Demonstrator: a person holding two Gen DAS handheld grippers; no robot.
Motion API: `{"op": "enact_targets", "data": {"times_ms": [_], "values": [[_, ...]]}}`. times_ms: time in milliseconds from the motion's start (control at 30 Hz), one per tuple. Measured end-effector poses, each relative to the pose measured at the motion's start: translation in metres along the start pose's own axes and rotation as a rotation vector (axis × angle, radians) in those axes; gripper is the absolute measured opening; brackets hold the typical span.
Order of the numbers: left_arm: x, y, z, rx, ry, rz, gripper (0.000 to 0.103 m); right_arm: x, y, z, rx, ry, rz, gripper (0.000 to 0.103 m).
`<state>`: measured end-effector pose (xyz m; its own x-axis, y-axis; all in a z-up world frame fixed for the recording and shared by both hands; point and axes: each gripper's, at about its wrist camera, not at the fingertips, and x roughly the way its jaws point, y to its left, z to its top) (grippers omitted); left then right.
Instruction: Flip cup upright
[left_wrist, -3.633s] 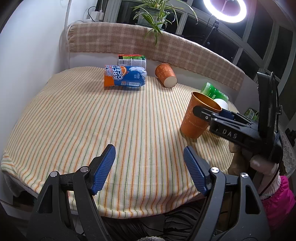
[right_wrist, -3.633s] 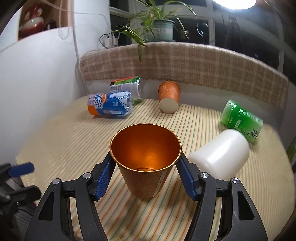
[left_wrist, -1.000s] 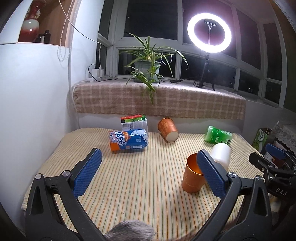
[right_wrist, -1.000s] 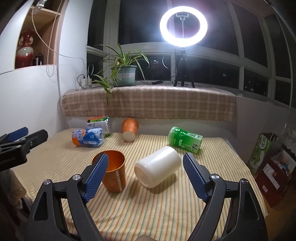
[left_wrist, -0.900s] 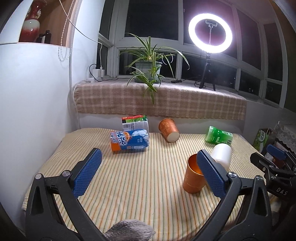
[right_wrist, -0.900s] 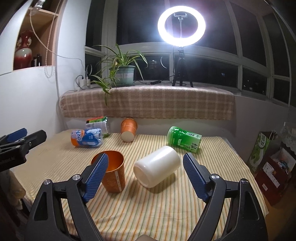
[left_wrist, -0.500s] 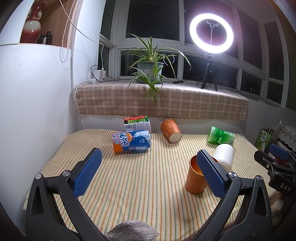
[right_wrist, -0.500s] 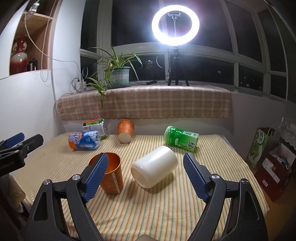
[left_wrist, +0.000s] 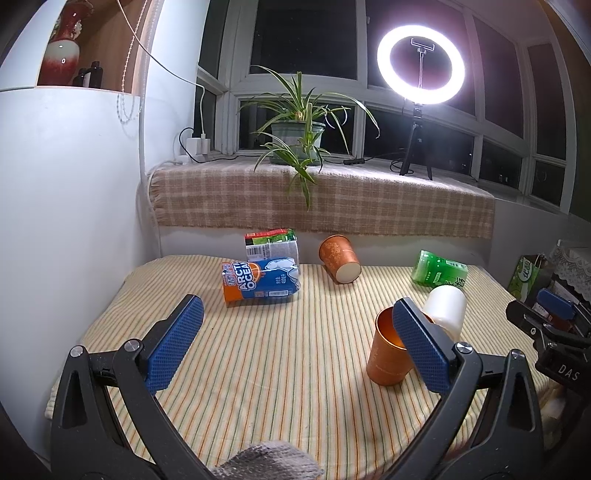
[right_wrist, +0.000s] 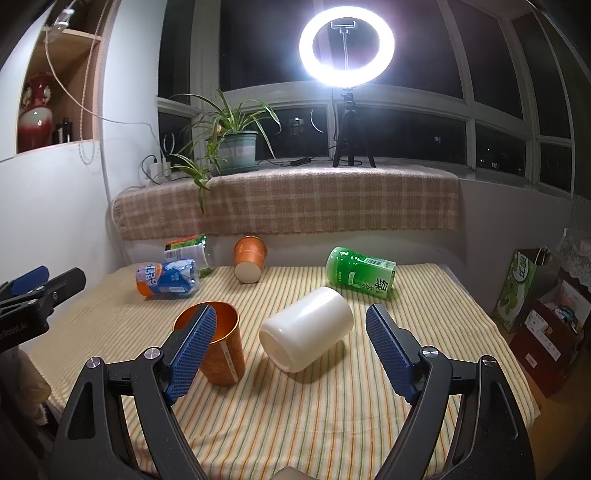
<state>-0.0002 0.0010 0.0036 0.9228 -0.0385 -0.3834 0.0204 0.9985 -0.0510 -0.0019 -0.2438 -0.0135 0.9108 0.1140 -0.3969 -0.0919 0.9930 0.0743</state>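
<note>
An orange metal cup (left_wrist: 388, 354) (right_wrist: 221, 347) stands upright on the striped tablecloth, mouth up. A white cup (right_wrist: 306, 328) (left_wrist: 445, 308) lies on its side just right of it. A second orange cup (left_wrist: 339, 254) (right_wrist: 249, 259) lies on its side at the back, base towards me. My left gripper (left_wrist: 295, 343) is open and empty, held back above the table's near side. My right gripper (right_wrist: 291, 349) is open and empty, pulled back from both near cups; it also shows at the right edge of the left wrist view (left_wrist: 546, 325).
A blue and orange can (left_wrist: 260, 282), a green-labelled carton (left_wrist: 271, 245) and a green bottle (right_wrist: 360, 277) lie at the back of the table (left_wrist: 258, 369). Behind are a checked cloth ledge, a plant (left_wrist: 297, 133) and a ring light (right_wrist: 345, 46). Boxes (right_wrist: 543, 321) stand on the floor at the right.
The right gripper let go of the upright orange cup and drew back and up. Both grippers have kept drifting slowly away from the table; the cups have not moved.
</note>
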Motion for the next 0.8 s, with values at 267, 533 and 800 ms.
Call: {"op": "enact_targets", "data": {"times_ms": [267,533,800], "values": [[0.0006,-0.0017,-0.0007,0.0,0.001,-0.001,0.103,0.0007,0.0032,-0.0028,-0.006,0.01,0.013,0.083],[0.0004,-0.0025,-0.0011,0.002,0.002,-0.002,0.103,0.0004,0.0022,-0.0025,0.002,0.01,0.01,0.083],[0.0001,-0.0028,-0.0014,0.001,0.001,0.0,0.103,0.0012,0.0009,-0.0026,0.003,0.011,0.011,0.083]]}}
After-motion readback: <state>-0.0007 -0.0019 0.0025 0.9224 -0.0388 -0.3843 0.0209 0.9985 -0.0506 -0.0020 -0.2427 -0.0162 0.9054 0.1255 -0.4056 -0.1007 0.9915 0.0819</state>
